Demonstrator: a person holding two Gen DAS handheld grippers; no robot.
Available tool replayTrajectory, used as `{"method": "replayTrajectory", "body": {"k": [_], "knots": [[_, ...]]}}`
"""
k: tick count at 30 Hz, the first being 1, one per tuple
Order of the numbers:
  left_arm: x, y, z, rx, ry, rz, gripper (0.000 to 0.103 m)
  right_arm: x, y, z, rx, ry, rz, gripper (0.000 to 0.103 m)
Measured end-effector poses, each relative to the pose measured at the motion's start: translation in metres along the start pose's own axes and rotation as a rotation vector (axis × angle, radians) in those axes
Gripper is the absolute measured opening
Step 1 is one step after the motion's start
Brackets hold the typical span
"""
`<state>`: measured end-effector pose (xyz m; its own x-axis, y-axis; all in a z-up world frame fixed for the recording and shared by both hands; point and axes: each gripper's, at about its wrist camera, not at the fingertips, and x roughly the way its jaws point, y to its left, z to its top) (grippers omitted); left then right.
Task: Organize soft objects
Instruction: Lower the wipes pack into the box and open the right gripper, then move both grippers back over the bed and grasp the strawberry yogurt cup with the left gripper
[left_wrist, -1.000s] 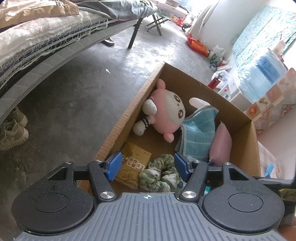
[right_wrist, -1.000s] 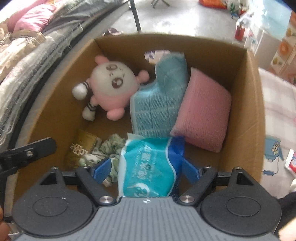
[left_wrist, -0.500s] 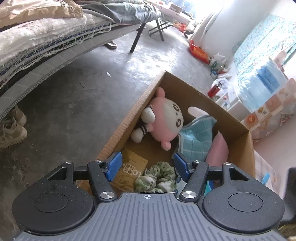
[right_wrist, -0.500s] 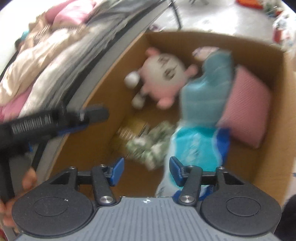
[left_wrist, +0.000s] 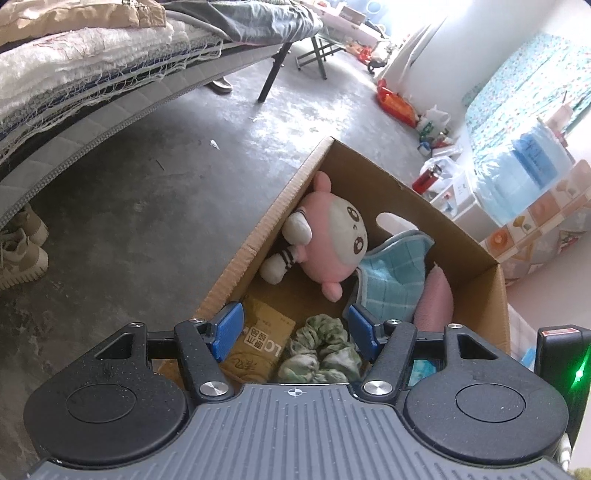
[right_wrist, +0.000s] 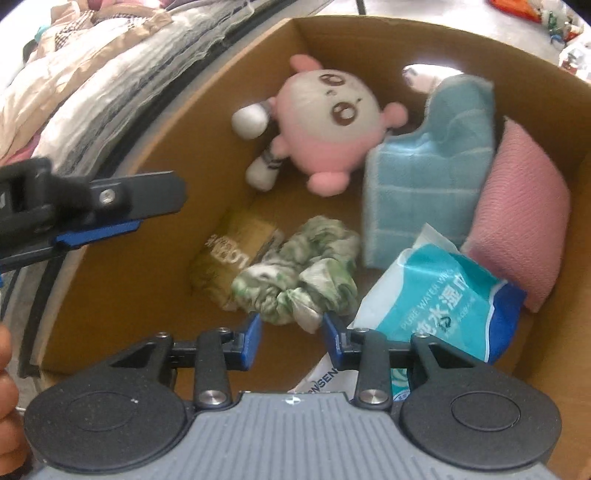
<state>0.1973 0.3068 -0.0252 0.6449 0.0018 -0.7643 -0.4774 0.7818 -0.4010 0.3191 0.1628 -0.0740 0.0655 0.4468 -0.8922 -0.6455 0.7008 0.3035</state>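
So the cardboard box (right_wrist: 110, 280) already has the pink plush (right_wrist: 328, 122), teal towel (right_wrist: 428, 184), pink pillow (right_wrist: 517, 229) and wipes pack (right_wrist: 436, 306) inside. Right gripper (right_wrist: 291, 332) fingers are closing on nothing; they might snag the green scrunchie (right_wrist: 299, 277). Left gripper (left_wrist: 291, 328) is half open, empty.

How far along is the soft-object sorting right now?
Done: plush toy, blue towel, pink cushion, scrunchie and wipes pack lie in the box. In hand: nothing; right gripper empty, jaws closing; left gripper open. Left: no further items visible.
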Motion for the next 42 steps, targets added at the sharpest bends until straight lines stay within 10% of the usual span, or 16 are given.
{"method": "replayTrajectory", "body": {"k": [10, 21, 32, 42], "knots": [[-0.015, -0.011, -0.006, 0.026, -0.028, -0.005, 0.075, -0.075, -0.019, -0.027, -0.004, -0.172, 0.145, 0.061], [-0.060, -0.070, -0.046, 0.236, -0.094, -0.067, 0.102, -0.230, -0.074, -0.176, 0.083, -0.553, 0.258, 0.100], [-0.102, -0.185, -0.111, 0.595, -0.108, -0.159, 0.103, -0.261, -0.133, -0.322, 0.291, -0.820, 0.030, 0.103], [-0.054, -0.320, -0.166, 0.814, 0.015, -0.229, 0.103, -0.255, -0.199, -0.360, 0.394, -0.920, -0.174, 0.103]]}}
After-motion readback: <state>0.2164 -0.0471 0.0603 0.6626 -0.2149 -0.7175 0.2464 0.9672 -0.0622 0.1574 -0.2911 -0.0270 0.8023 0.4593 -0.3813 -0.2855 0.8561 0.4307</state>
